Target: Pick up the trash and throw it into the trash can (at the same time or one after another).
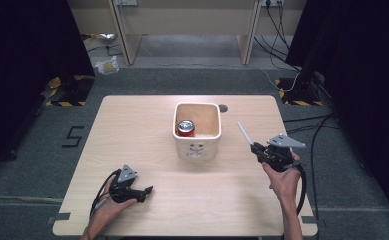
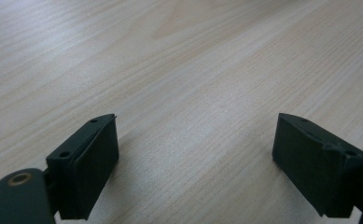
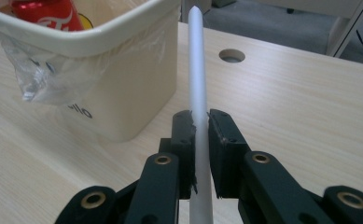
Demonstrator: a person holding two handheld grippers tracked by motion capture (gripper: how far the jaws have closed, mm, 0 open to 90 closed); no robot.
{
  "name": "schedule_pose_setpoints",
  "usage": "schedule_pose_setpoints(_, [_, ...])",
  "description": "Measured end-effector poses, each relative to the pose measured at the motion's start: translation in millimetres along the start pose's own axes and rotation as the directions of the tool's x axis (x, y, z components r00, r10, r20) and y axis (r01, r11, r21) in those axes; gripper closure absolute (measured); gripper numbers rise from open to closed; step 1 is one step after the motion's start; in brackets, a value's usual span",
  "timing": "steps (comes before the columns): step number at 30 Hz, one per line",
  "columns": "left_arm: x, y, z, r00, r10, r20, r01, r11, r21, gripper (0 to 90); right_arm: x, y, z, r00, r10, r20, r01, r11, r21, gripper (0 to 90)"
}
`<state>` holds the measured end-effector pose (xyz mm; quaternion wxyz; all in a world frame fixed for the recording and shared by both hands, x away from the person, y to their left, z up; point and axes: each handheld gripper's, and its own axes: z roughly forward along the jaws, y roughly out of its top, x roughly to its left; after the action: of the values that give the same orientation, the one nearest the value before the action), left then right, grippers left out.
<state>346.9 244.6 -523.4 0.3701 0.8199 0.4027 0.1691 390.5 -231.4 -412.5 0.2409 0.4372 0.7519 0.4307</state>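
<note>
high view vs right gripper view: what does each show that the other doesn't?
High view alone: the left gripper, jaws apart, low over the near left of the table, both forearms, the floor with its cables and the number marked on it.

Right gripper view alone: the jaws shut on the white stick, the plastic liner folded over the bin's rim, and lettering on its wall.

Both: the cream bin, the red can inside it, the stick, the right gripper, and the round hole in the tabletop.
</note>
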Motion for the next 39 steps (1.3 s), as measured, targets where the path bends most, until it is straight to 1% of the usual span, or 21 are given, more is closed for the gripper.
schedule_pose_setpoints(5, [0.0, 0.0, 0.0, 1.0, 0.0, 0.0, 0.0, 1.0, 0.0, 13.7, 0.1, 10.8, -2.3, 0.9999, -0.011, 0.002, 0.011, 1.0, -0.016, 80.9])
schedule_pose_setpoints(10, [0.0, 0.0, 0.0, 1.0, -0.001, 0.0, 0.001, 1.0, -0.001, 13.6, 2.5, 25.9, -3.6, 0.9997, -0.026, 0.0, 0.026, 0.999, -0.036, 80.9])
schedule_pose_setpoints(16, [0.0, 0.0, 0.0, 1.0, -0.001, 0.0, 0.001, 1.0, -0.001, 13.7, 8.4, 48.9, -3.0, 0.9985, -0.053, -0.013, 0.052, 0.997, -0.061, 80.9])
schedule_pose_setpoints(18, [-0.1, 0.0, 0.1, 1.0, -0.002, 0.0, 0.002, 1.0, -0.001, 13.7, 11.0, 56.7, -2.6, 0.998, -0.055, -0.031, 0.053, 0.996, -0.071, 80.9])
schedule_pose_setpoints(20, [0.1, 0.0, 0.0, 1.0, 0.001, -0.001, -0.001, 1.0, 0.0, 13.7, 13.4, 63.7, -1.3, 0.9975, -0.064, -0.03, 0.062, 0.995, -0.072, 80.9])
schedule_pose_setpoints(23, [0.1, 0.0, 0.0, 1.0, 0.001, -0.001, -0.001, 1.0, 0.0, 13.6, 16.7, 71.9, 2.6, 0.9963, -0.075, -0.043, 0.071, 0.995, -0.076, 80.9])
schedule_pose_setpoints(30, [-0.1, 0.0, 0.1, 1.0, -0.002, -0.001, 0.002, 1.0, -0.003, 13.7, 24.7, 84.0, 13.5, 0.994, -0.093, -0.058, 0.089, 0.993, -0.073, 80.8])
schedule_pose_setpoints(39, [-0.1, 0.0, 0.1, 1.0, -0.001, -0.001, 0.001, 1.0, -0.002, 13.6, 32.9, 95.8, 19.2, 0.9915, -0.109, -0.072, 0.103, 0.992, -0.078, 80.8])
